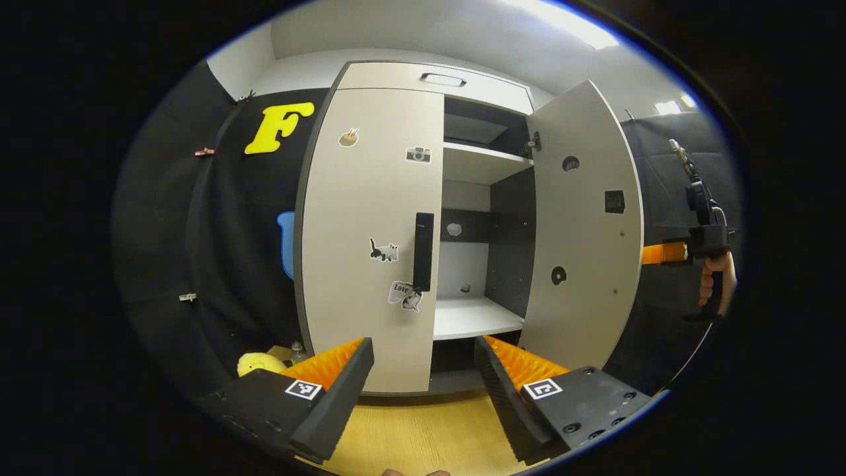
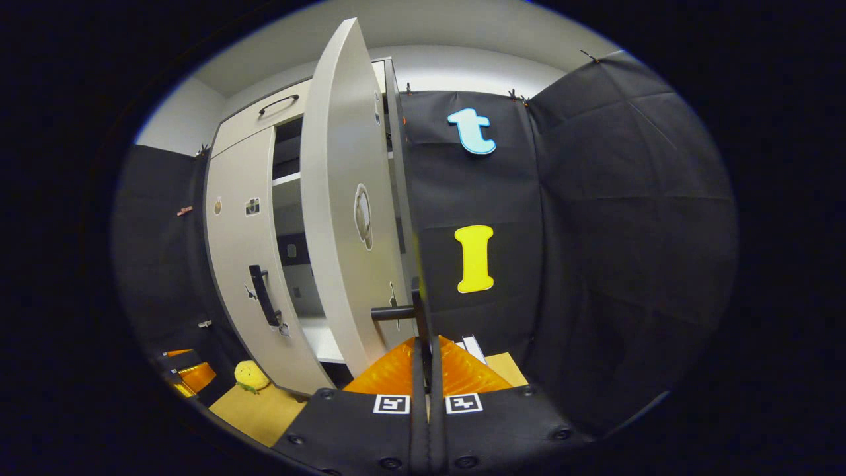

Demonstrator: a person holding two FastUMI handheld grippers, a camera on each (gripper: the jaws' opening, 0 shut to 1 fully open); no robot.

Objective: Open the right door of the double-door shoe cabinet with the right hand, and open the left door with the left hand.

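We see the shoe cabinet (image 1: 390, 73) at 12 o'clock in the left gripper view. Its right door (image 1: 585, 225) is swung wide open, and its left door (image 1: 370, 231) is closed. Our left gripper (image 1: 423, 363) has its fingers wide apart, holding nothing, below the left door's handle (image 1: 423, 251). Our right gripper (image 2: 426, 360) is pinched tight on the right door's handle (image 2: 416, 311). A yellow plush toy (image 1: 259, 362) sits on the wooden floor (image 1: 423, 430) at 8 o'clock.
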